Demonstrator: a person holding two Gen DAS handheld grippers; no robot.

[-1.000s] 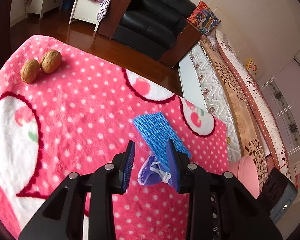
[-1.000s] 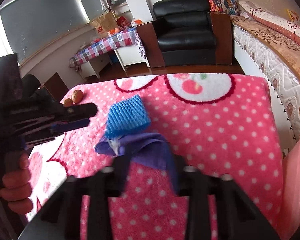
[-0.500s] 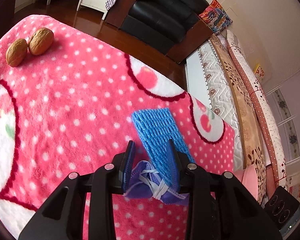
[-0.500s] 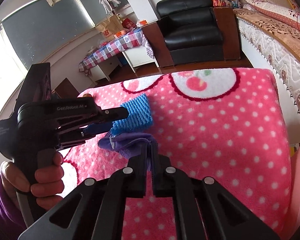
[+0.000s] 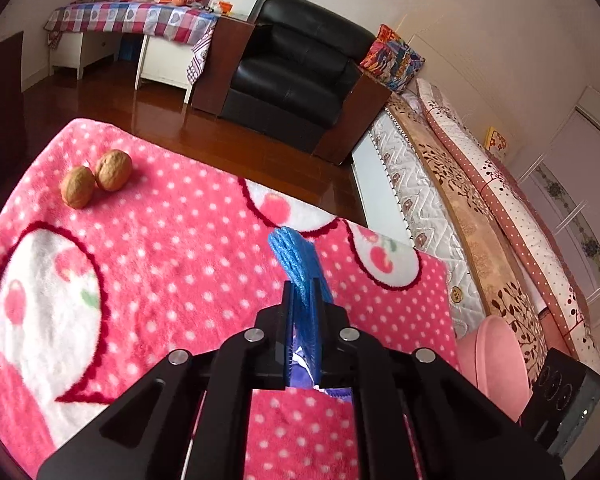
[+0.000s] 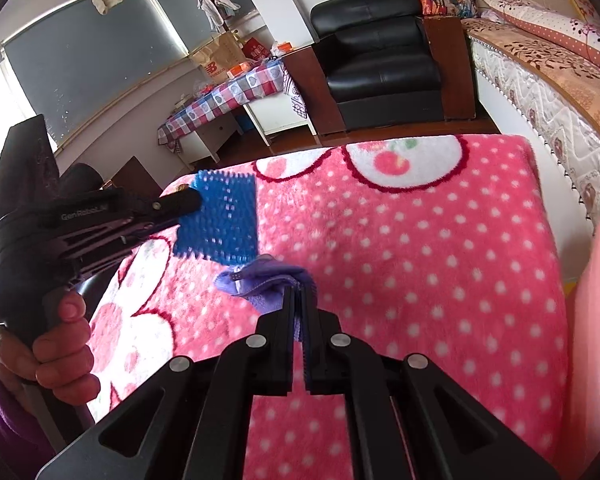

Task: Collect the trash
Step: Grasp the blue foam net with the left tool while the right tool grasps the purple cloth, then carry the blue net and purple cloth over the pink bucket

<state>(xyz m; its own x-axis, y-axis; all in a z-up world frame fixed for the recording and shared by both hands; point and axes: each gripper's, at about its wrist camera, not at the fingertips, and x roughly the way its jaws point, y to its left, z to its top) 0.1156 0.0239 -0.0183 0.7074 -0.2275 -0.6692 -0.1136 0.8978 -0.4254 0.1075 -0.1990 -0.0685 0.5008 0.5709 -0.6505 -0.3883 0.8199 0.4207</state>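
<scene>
— How is the light where I'm working?

— Soft and even daylight. In my right wrist view it comes from the window (image 6: 80,60) at the upper left, blown out white at its left end. The wooden floor (image 5: 160,108) carries a pale sheen.

— Shadows?

— Faint. The walnuts (image 5: 96,180) near the blanket's (image 5: 180,260) far left corner cast only small soft ones.

— Sharpness?

— The blanket's nap is slightly smeared. My own black jaws at the bottom look sharper.

— Distortion?

— Strong fisheye: the bed (image 5: 480,208) bows, walls curve, and all corners fall into a black vignette.
</scene>
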